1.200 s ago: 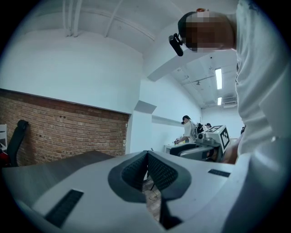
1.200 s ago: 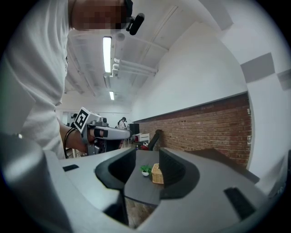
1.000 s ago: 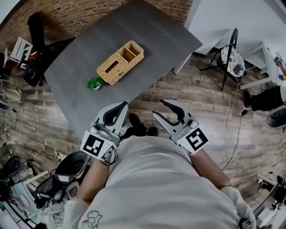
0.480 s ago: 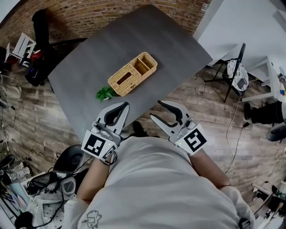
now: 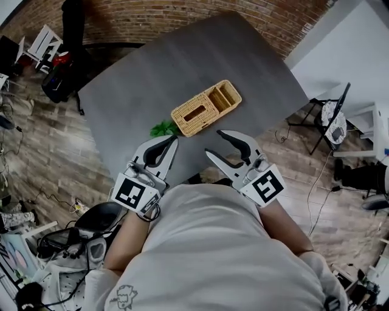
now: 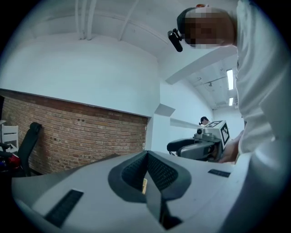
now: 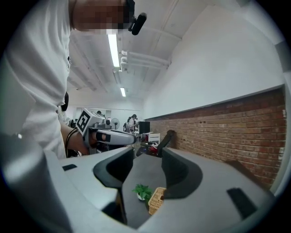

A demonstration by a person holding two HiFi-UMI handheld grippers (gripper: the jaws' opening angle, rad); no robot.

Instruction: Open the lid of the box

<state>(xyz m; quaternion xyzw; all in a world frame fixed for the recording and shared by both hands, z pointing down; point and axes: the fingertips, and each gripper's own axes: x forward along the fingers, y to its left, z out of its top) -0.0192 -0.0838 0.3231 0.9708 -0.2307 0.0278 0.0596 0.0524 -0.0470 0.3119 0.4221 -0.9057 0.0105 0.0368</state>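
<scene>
Head view looks down on a wicker box [image 5: 205, 108] lying slantwise near the middle of a dark grey tabletop [image 5: 182, 61], its slotted lid flat and closed over the longer part, with two open compartments at the end that points up and to the right. A small green plant [image 5: 163, 128] sits just beside the box's near-left corner. Both grippers are held off the near edge of the tabletop, on the person's side of the box and apart from it, touching nothing. The left gripper [image 5: 172, 141] is below and to the left of the box, close under the plant, with its jaws brought together tip to tip and nothing clamped between them; its own view shows only a sliver of wicker far off through the slit. The right gripper [image 5: 214, 143] is straight below the box, its jaws parted to a middling width. They have just been opening, and nothing is held in the gap; the right gripper view shows the plant and the box well ahead on the tabletop between them. A brick wall [image 5: 152, 18] runs behind the far side of the box, and a folding chair [image 5: 331, 115] stands on the wood floor [image 5: 36, 146] off to the box's right.
</scene>
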